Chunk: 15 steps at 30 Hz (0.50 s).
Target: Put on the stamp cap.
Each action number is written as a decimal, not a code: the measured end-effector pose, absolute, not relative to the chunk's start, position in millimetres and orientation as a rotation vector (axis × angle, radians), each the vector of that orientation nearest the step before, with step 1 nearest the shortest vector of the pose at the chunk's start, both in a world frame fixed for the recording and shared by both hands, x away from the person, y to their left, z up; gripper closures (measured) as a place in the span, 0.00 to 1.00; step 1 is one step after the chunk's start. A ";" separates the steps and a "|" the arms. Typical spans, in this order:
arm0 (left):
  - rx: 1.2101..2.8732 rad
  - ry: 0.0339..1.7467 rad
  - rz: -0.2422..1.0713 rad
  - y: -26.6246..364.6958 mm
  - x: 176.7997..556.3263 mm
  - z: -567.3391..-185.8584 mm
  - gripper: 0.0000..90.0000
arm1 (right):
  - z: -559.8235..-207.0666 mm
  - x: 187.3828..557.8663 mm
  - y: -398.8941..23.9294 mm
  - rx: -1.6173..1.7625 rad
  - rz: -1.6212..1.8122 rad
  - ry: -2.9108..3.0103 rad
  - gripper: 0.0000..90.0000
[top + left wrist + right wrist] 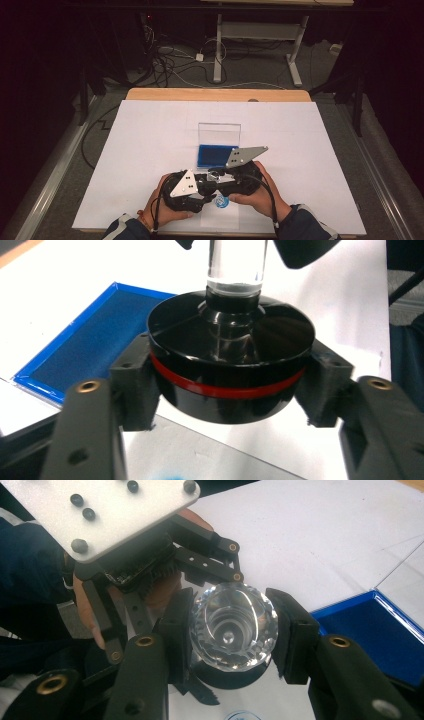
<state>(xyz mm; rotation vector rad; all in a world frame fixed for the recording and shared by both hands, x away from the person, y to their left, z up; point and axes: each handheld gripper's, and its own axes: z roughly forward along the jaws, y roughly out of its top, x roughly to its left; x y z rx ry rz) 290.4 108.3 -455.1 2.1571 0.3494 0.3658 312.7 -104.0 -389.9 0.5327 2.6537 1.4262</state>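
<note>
Left gripper view shows the left tool (231,390) with jaws flanking the stamp's black base (230,370), apparently loosening. Right tool (232,630) clenches the stamp's crystal handle (232,627), above the bench's near edge. Judgement: inking at the blue pad (216,156) remains outstanding.

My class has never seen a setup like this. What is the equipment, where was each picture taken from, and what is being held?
A person holds two hand-held two-jaw grippers. The high view looks down on the table, and each gripper view looks along that gripper's own jaws. On the white sheet lie an open blue ink pad and a blue print. The right gripper clamps a stamp's clear handle. The left gripper has its jaws on either side of the stamp's black base; whether they press is unclear.
</note>
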 end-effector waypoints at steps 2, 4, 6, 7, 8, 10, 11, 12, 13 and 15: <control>2.159 0.340 0.361 107.7 289.9 -455.6 0.34 | -389.2 313.0 -105.0 0.538 1.432 2.649 0.64; 2.165 0.335 0.356 106.2 289.3 -456.6 0.31 | -389.3 313.0 -105.0 0.537 1.431 2.649 0.64; 2.181 0.316 0.349 105.3 288.8 -457.3 0.28 | -389.4 312.6 -104.6 0.535 1.431 2.651 0.64; 2.169 0.327 0.347 105.4 288.7 -457.7 0.28 | -389.5 312.8 -104.6 0.530 1.430 2.652 0.64; 2.150 0.342 0.322 106.9 289.9 -457.7 0.28 | -389.5 312.6 -104.6 0.530 1.426 2.651 0.64; 2.121 0.358 0.301 110.0 291.6 -457.2 0.28 | -389.3 312.5 -105.1 0.534 1.429 2.648 0.64; 2.119 0.356 0.296 110.9 291.7 -456.6 0.28 | -389.0 312.3 -105.3 0.535 1.430 2.646 0.64; 2.115 0.364 0.309 111.5 291.4 -456.2 0.29 | -388.9 312.0 -105.5 0.535 1.433 2.645 0.64; 2.109 0.363 0.296 112.8 292.0 -456.0 0.31 | -388.5 311.6 -105.8 0.532 1.432 2.643 0.64; 2.120 0.373 0.306 113.4 293.0 -456.2 0.31 | -387.9 311.3 -106.5 0.526 1.439 2.643 0.64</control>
